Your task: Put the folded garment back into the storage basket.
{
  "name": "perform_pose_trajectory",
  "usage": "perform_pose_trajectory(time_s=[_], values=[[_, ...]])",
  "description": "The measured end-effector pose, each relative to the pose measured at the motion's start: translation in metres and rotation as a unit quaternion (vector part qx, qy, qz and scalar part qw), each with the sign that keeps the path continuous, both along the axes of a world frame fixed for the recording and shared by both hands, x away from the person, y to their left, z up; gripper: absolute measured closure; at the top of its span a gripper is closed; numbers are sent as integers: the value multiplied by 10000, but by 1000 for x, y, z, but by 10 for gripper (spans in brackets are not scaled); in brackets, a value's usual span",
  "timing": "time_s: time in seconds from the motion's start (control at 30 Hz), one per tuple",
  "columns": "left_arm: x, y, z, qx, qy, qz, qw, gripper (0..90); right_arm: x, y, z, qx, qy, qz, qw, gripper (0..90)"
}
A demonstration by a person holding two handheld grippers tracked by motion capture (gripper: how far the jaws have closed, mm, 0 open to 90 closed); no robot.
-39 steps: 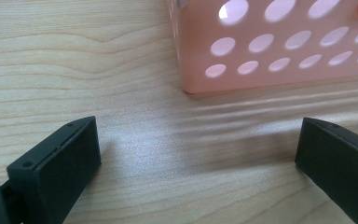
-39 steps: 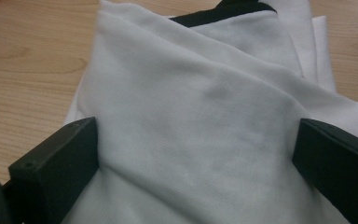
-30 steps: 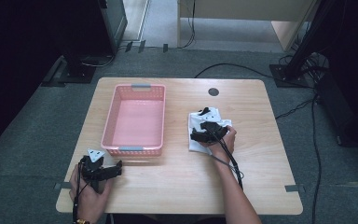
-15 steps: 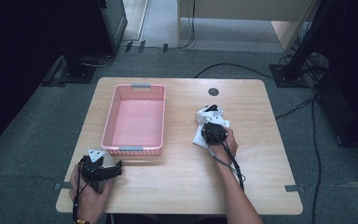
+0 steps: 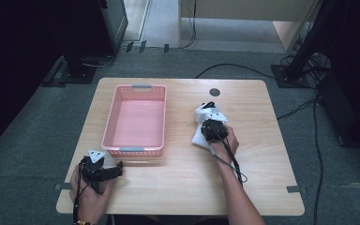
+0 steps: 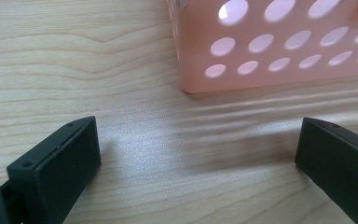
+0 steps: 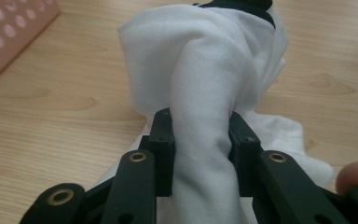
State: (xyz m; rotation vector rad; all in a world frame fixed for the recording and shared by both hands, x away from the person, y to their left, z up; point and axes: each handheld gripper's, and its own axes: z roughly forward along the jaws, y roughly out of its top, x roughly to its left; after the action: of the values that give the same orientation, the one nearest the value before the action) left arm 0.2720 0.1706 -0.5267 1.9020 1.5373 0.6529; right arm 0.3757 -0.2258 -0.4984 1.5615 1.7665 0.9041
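Note:
A white cloth (image 5: 205,117) (image 7: 205,74) lies bunched on the right half of the wooden table (image 5: 258,136). My right gripper (image 5: 212,127) (image 7: 200,135) has just closed on it; both jaws pinch a raised fold of the fabric, with a dark trim at the top of the bundle. The pink perforated basket (image 5: 136,119) (image 6: 279,51) stands left of centre and holds nothing. Near the front left corner my left gripper (image 5: 107,172) (image 6: 198,154) rests on the table with its jaws wide apart, nothing between them, just in front of the basket's near wall.
A round grey cable port (image 5: 214,92) sits in the table near the far edge. Black cables (image 5: 234,70) run across the carpet behind the table. A dark stand base (image 5: 290,75) is off the far right corner.
The right gripper's jaws went from spread over the flat cloth to closed on it, and the cloth has gathered into a taller bunch. The left hand stayed put.

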Motion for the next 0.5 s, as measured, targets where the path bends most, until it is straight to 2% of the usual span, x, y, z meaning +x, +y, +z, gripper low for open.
perform_pose_trajectory(time_s=[0.27,0.37,0.5], values=[[0,0,0,-1,-1,1,10000,0,-1,11,21,191,-113,154,9996,698],[0,0,0,0,-1,0,10000,0,-2,18,33,329,-174,225,9991,698],[0,0,0,0,0,1,10000,0,-2,25,42,365,-230,307,9986,698]])
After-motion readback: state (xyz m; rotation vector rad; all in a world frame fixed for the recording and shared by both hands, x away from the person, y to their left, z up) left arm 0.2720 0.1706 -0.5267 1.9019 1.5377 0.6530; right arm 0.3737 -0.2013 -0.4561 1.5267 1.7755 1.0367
